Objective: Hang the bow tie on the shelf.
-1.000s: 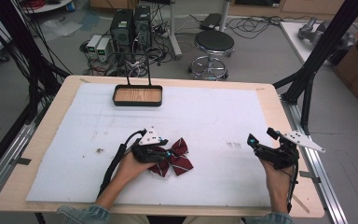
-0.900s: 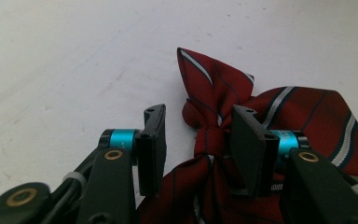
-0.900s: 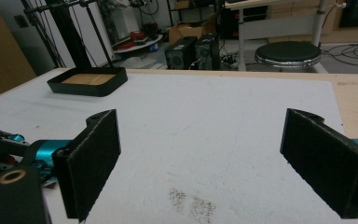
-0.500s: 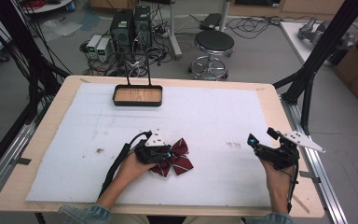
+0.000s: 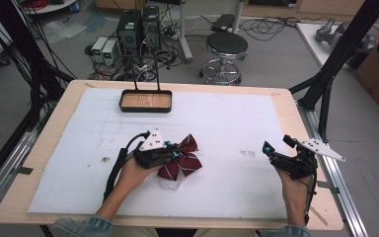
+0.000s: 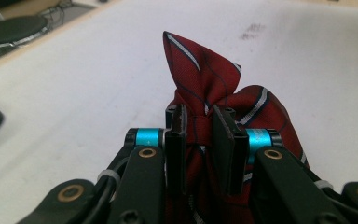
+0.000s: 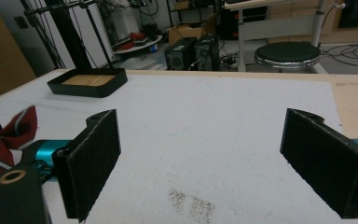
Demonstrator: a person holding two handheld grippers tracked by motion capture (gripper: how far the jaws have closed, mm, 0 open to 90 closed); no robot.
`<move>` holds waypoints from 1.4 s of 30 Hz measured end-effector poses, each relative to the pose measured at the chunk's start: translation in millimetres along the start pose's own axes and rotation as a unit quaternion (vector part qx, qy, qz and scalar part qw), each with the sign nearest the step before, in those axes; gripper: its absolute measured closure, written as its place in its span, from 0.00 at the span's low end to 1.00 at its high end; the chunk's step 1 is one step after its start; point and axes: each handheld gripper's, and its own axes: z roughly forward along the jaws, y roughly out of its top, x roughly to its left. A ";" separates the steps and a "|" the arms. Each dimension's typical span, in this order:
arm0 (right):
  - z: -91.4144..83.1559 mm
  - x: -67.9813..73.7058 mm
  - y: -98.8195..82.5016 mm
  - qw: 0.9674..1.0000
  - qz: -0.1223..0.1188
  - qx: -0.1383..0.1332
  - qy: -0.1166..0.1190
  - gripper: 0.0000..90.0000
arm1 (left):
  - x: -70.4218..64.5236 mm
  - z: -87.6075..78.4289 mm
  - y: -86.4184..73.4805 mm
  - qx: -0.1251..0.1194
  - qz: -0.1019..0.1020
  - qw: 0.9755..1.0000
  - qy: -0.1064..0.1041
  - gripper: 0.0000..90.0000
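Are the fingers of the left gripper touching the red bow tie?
Touching. In the left gripper view, both fingers of the left gripper press on the knot of the red bow tie, with no gap at either side.

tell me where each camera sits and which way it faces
High view: above the person's side, looking forward and down on the table; forearms, left tongs, right tongs.
Left gripper view: on the left tongs, along jaws pinching the red striped bow tie.
Right gripper view: on the right tongs, open, facing the tray.
Shared: all three show the bow tie.
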 end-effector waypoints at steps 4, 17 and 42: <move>0.4 -0.9 0.0 1.000 -0.001 0.000 -0.001 0.12 | 6.0 -10.1 5.0 -0.011 -0.002 1.000 0.006 0.84; 1.1 -1.6 -0.6 1.000 0.003 0.003 0.001 0.12 | 26.2 -28.4 35.3 -0.052 0.007 0.998 0.023 0.84; 0.8 -7.4 -3.0 1.000 0.012 0.004 -0.001 0.12 | 98.5 -6.9 97.6 -0.077 -0.016 0.992 0.098 0.84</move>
